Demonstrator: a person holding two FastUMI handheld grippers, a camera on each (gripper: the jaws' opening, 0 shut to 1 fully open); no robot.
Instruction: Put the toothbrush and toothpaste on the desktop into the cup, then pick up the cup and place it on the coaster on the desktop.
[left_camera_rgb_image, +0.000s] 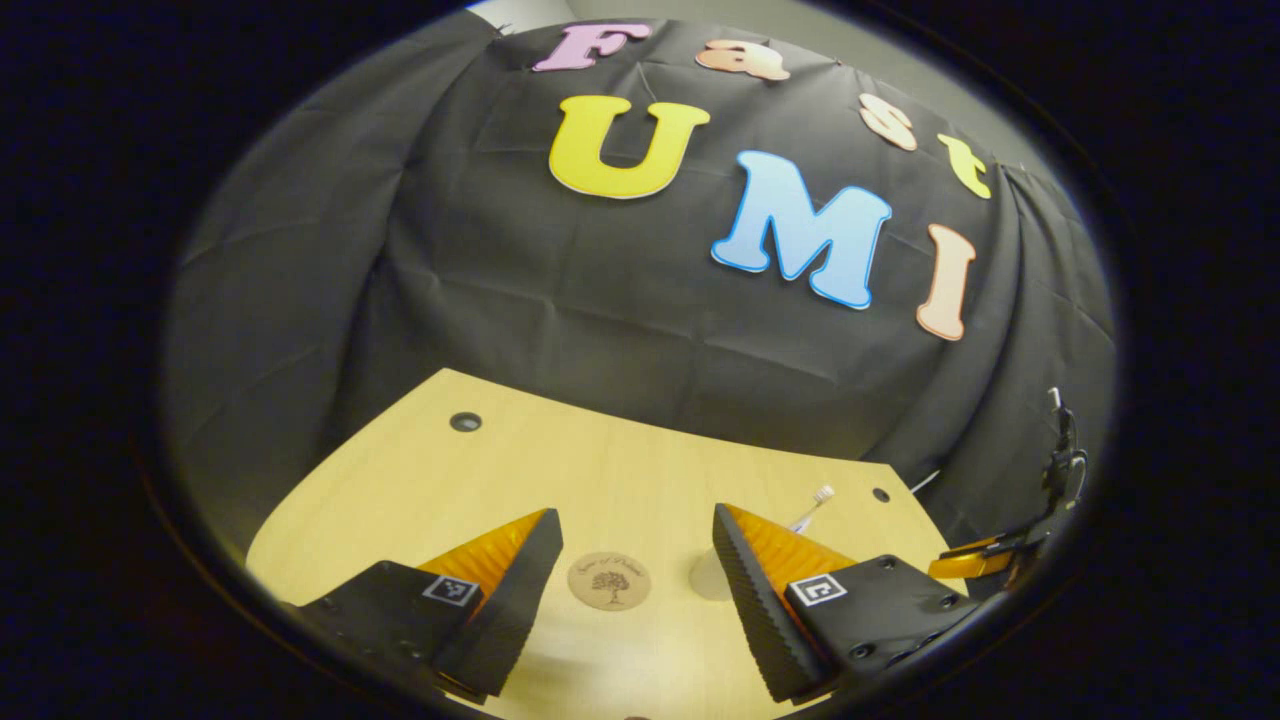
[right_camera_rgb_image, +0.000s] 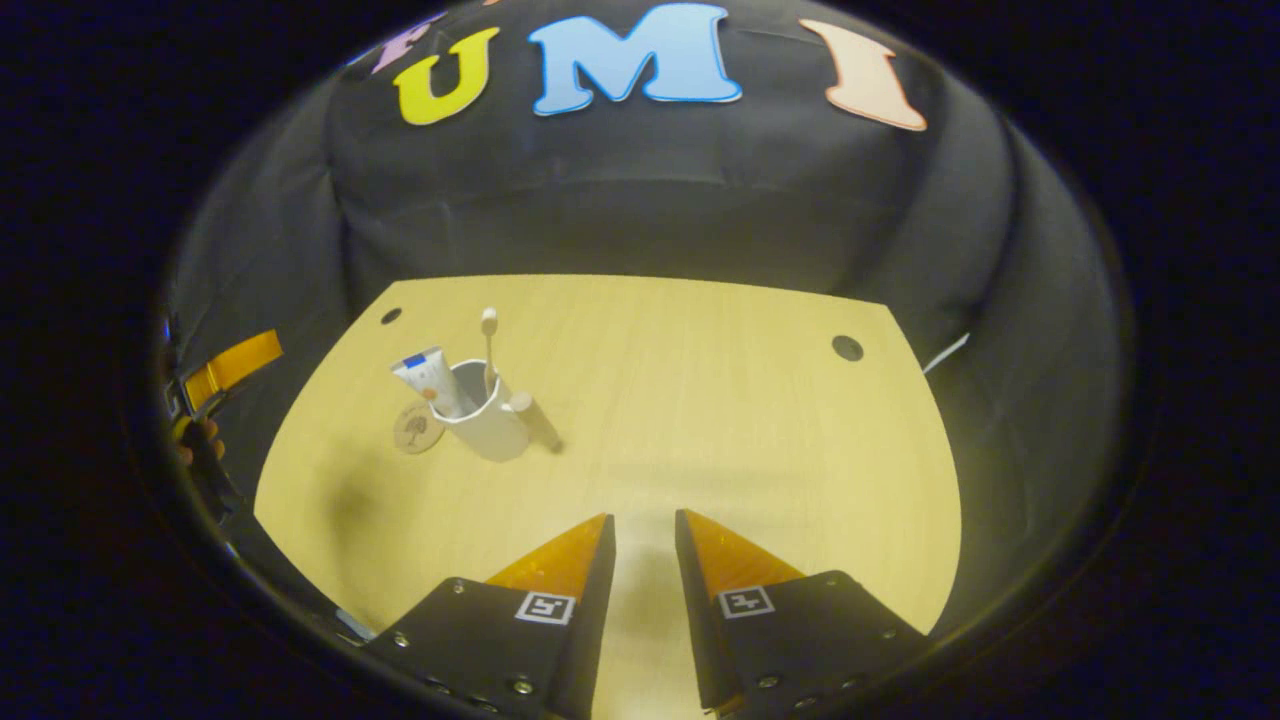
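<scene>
A white cup (right_camera_rgb_image: 490, 425) stands on the wooden desktop (right_camera_rgb_image: 700, 400) with a toothpaste tube (right_camera_rgb_image: 432, 378) and a toothbrush (right_camera_rgb_image: 489, 345) upright inside it. A round brown coaster (right_camera_rgb_image: 419, 430) lies against the cup's left side. My right gripper (right_camera_rgb_image: 643, 520) hovers well in front of the cup, its fingers a narrow gap apart and holding nothing. In the left gripper view, my left gripper (left_camera_rgb_image: 635, 515) is open wide above the coaster (left_camera_rgb_image: 609, 580). The cup (left_camera_rgb_image: 708, 575) is mostly hidden behind its right finger, with the toothbrush head (left_camera_rgb_image: 822, 493) poking up.
A short brown cylinder (right_camera_rgb_image: 535, 418) rests at the cup's right side. Dark round holes (right_camera_rgb_image: 847, 347) sit near the desk's far corners. The left gripper (right_camera_rgb_image: 225, 370) and the hand (right_camera_rgb_image: 195, 440) holding it are at the desk's left edge. Black cloth walls surround the desk.
</scene>
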